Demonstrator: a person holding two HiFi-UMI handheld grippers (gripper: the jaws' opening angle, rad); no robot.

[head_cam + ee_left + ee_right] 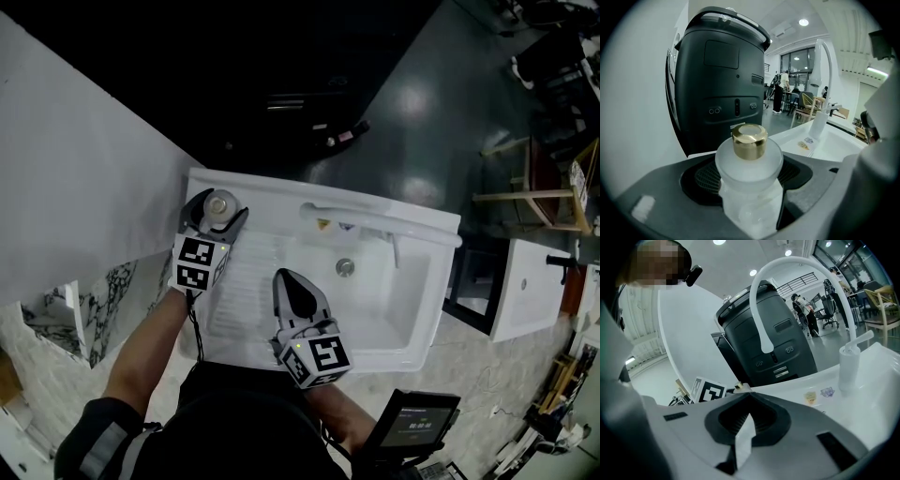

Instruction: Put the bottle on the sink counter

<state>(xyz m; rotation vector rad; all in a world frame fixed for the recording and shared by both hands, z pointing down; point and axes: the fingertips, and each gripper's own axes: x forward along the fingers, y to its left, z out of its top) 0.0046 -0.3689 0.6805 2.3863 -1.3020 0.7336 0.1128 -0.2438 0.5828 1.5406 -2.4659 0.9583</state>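
The main danger is the bottle [749, 173] tipping as it is let go. It looks top-heavy, with a broad frosted shoulder and a gold cap [749, 140], and the flat strip of bench at the ten o'clock corner of the sink [412, 234] looks narrow. The ribbed drainer slopes away toward four o'clock and the bench edge lies toward nine o'clock. If the base is not flat on the bench when the grip loosens, the bottle could roll into the basin or fall off the corner. The frosted wall may also slide in the pads if the squeeze eases too soon. Whether the base touches the bench cannot be told from these views. The left claw [217, 214] is spread only as wide as the bottle and pinches its body below the shoulder, holding it upright over that corner. The right claw [292, 279] hangs over the basin's front rim at about six o'clock, pressed together with nothing between its pads and touching nothing, well apart from the bottle and the tap [375, 220].
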